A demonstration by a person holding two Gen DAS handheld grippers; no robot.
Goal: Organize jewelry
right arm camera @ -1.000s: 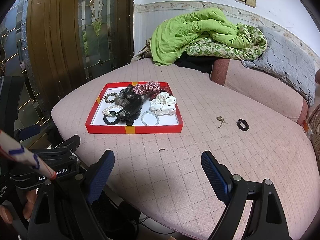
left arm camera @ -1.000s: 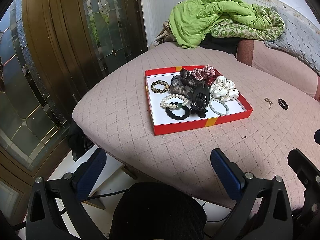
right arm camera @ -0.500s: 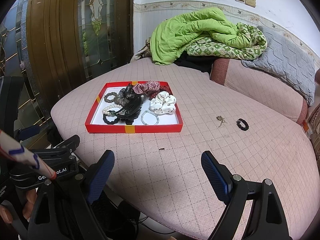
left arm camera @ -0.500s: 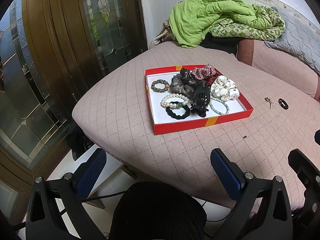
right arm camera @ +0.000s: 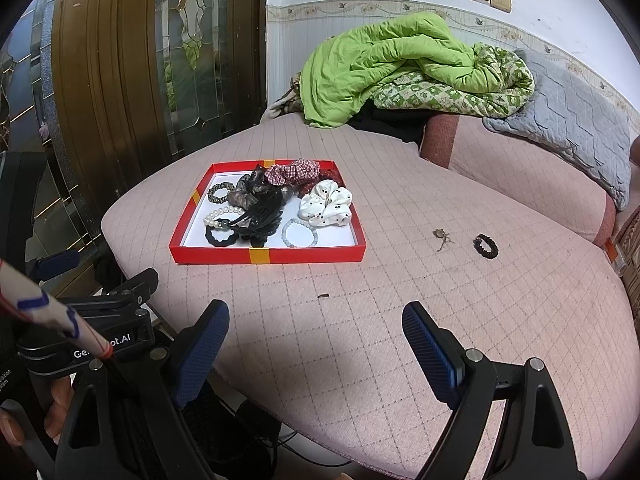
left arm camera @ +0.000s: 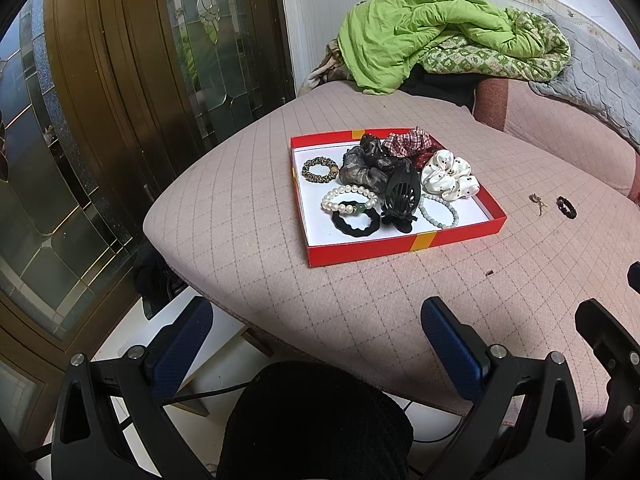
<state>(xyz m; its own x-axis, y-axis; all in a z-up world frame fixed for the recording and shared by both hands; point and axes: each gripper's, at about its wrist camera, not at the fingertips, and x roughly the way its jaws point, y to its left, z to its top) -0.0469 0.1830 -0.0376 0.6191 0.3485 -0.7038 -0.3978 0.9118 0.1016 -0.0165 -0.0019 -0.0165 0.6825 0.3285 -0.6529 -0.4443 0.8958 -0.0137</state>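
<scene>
— What's the setting?

— A pink quilted mattress point(right arm camera: 400, 300), stitched in a diamond grid, beside a wooden door with leaded glass point(left arm camera: 120, 100). A rumpled green quilt point(right arm camera: 380, 64) is heaped at the far end.

— And the grippers?

— The left gripper point(left arm camera: 316, 340) hangs over the mattress's near edge with its two ribbed blue pads point(left arm camera: 452, 344) spread wide, nothing between them. The right gripper point(right arm camera: 316, 344) hovers low over the bare quilting, jaws likewise apart and empty.

— Where's the jewelry?

— Ahead of both, in a shallow red cardboard tray point(left arm camera: 400, 246) with a white floor. I count three bead bracelets: one of round white pearls point(left arm camera: 348, 198), one pale and glassy point(left arm camera: 438, 210), one mottled gold point(left arm camera: 320, 170). One wavy black hair tie point(left arm camera: 356, 226), one glossy black claw clip point(left arm camera: 402, 198), and four fabric scrunchies, including a white dotted satin one point(left arm camera: 450, 176) and a red checked one point(left arm camera: 406, 142).

— Anything outside the tray?

— Two pieces lie well to its right on the mattress: a small black ring-shaped band point(right arm camera: 486, 246) and, near it, a tangled brownish trinket point(right arm camera: 442, 237).
</scene>
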